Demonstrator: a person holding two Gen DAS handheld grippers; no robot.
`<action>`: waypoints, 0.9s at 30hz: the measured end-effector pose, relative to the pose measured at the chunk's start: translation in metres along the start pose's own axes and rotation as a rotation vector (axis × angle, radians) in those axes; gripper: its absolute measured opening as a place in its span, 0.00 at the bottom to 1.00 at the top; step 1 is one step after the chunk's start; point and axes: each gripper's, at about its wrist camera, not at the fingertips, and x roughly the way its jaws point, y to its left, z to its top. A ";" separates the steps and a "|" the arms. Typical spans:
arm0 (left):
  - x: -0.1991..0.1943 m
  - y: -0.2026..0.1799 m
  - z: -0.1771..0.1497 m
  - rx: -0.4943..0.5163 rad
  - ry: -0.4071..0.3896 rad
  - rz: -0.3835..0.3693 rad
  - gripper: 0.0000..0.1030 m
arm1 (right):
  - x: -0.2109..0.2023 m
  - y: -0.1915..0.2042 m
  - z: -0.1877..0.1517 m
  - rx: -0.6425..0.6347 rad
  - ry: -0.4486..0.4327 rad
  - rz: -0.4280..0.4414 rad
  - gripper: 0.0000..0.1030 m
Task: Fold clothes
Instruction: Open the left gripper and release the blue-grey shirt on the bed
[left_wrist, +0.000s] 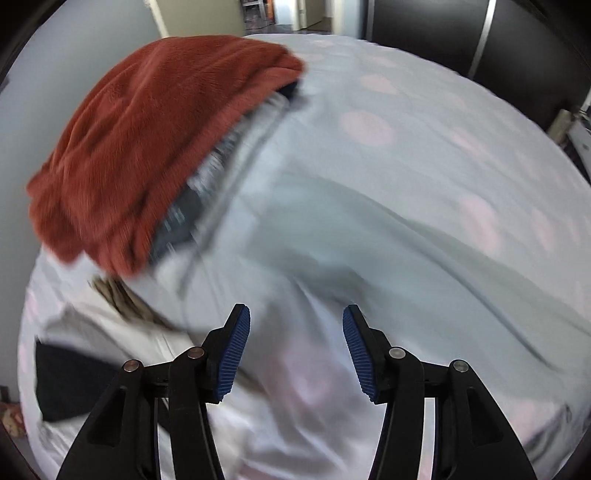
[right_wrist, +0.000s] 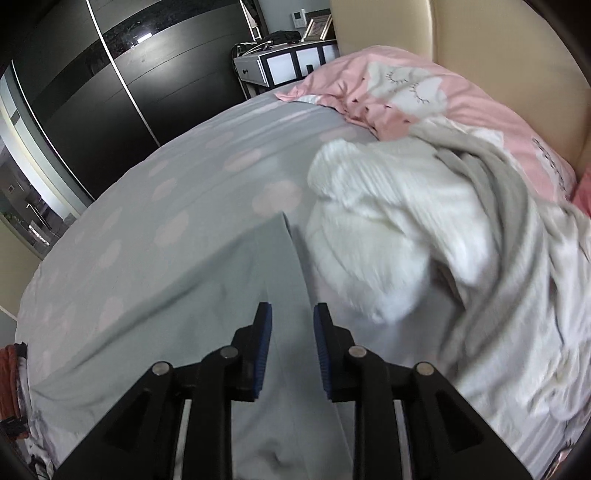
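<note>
the pale grey-green garment (right_wrist: 229, 280) lies flat on the dotted bedspread (right_wrist: 155, 192), its long axis running diagonally away from the right gripper (right_wrist: 291, 317) toward a squared end ahead. the right gripper, jaws a narrow gap apart and holding nothing, hangs directly over this strip and appears the nearer tool. the left gripper (left_wrist: 296, 325), jaws well apart and empty, hovers over the same smooth, thin fabric (left_wrist: 332, 236). a folded rust-red fleece (left_wrist: 147, 129) tops a stack up and left. a white ribbed knit (right_wrist: 388, 221) and grey cloth (right_wrist: 517, 266) lie heaped just right of the strip.
</note>
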 end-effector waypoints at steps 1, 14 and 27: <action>-0.007 -0.011 -0.012 0.021 0.006 -0.021 0.53 | -0.006 -0.005 -0.010 0.012 0.013 0.008 0.22; -0.063 -0.144 -0.142 0.135 0.066 -0.406 0.53 | -0.026 -0.075 -0.110 0.261 0.191 0.169 0.28; -0.071 -0.212 -0.235 0.361 0.128 -0.361 0.53 | 0.003 -0.070 -0.136 0.271 0.319 0.067 0.44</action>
